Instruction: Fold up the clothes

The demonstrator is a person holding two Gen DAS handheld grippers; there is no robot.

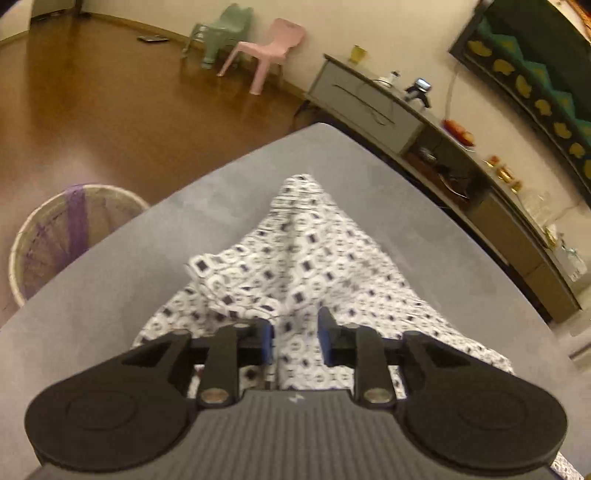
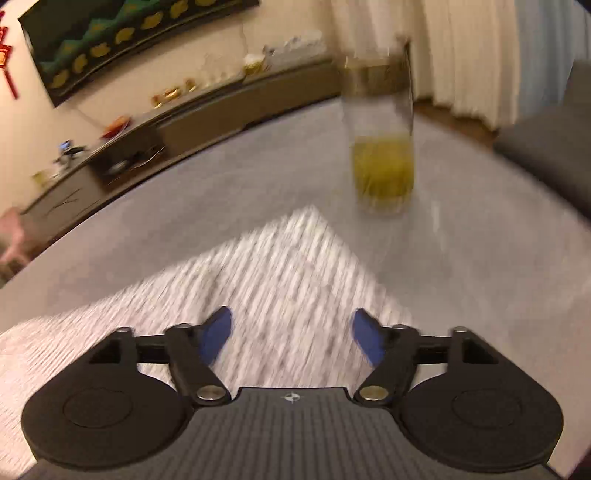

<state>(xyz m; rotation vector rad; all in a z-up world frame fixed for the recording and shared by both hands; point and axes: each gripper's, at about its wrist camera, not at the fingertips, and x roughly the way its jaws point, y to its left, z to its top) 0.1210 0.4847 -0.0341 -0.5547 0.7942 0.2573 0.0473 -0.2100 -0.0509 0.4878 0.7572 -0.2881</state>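
A white garment with a small dark square print (image 1: 303, 258) lies on the grey table (image 1: 110, 288), bunched into soft ridges and tapering to a point at the far end. My left gripper (image 1: 295, 339) hovers over its near part, blue pads a little apart, with cloth showing in the gap and no pad pressing on it. In the right wrist view the same garment (image 2: 280, 266) is motion-blurred and shows a flat corner. My right gripper (image 2: 291, 338) stands wide open above it with nothing held.
A tall glass bottle with yellow-green liquid (image 2: 382, 147) stands on the table (image 2: 258, 177) just beyond the garment's corner. A woven basket (image 1: 55, 236) sits on the floor at the table's left. A low sideboard (image 1: 369, 103), pink chair (image 1: 269, 51) and green chair (image 1: 221, 33) stand farther off.
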